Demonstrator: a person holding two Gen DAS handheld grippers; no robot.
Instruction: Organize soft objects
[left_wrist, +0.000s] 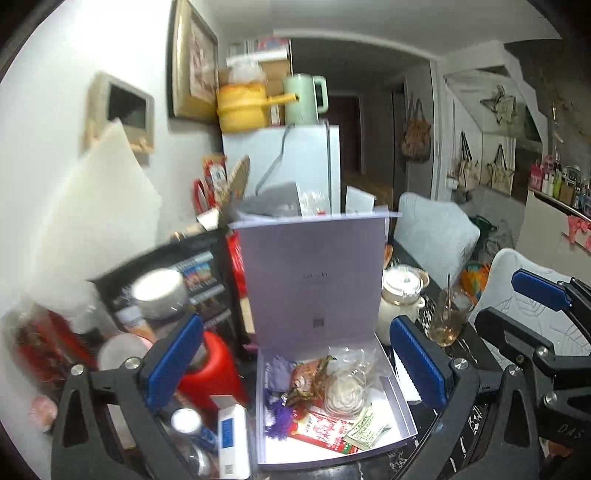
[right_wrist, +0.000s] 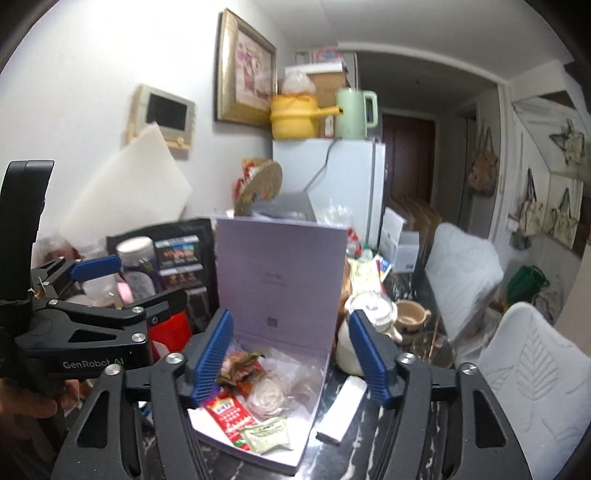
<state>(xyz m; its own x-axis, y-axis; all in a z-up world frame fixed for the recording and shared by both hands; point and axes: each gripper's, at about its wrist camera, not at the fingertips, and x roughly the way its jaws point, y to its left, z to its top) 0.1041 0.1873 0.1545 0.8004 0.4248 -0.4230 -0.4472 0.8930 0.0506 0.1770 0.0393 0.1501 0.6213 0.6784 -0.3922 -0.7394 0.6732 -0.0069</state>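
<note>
A lilac box (left_wrist: 400, 406) (right_wrist: 317, 398) stands open on the dark table, its lid (left_wrist: 314, 280) (right_wrist: 277, 277) upright behind it. Inside lie a white flower-shaped item in clear wrap (left_wrist: 345, 393) (right_wrist: 266, 398), a red packet (left_wrist: 325, 432) (right_wrist: 229, 415), a green-printed sachet (left_wrist: 367, 428) (right_wrist: 267, 437), a crumpled brown-green wrapper (left_wrist: 308, 380) (right_wrist: 240, 365) and a purple tuft (left_wrist: 279, 419). My left gripper (left_wrist: 295, 365) is open and empty above the box. My right gripper (right_wrist: 290, 360) is open and empty above it too. It also shows in the left wrist view (left_wrist: 517, 306).
A red canister (left_wrist: 210, 373), jars and a black snack rack (left_wrist: 199, 273) crowd the box's left. A cream teapot (left_wrist: 400, 295) (right_wrist: 365, 332), a glass (left_wrist: 448, 317) and a white bar (right_wrist: 341, 410) stand to its right. White chairs (right_wrist: 532, 365) stand beyond the table.
</note>
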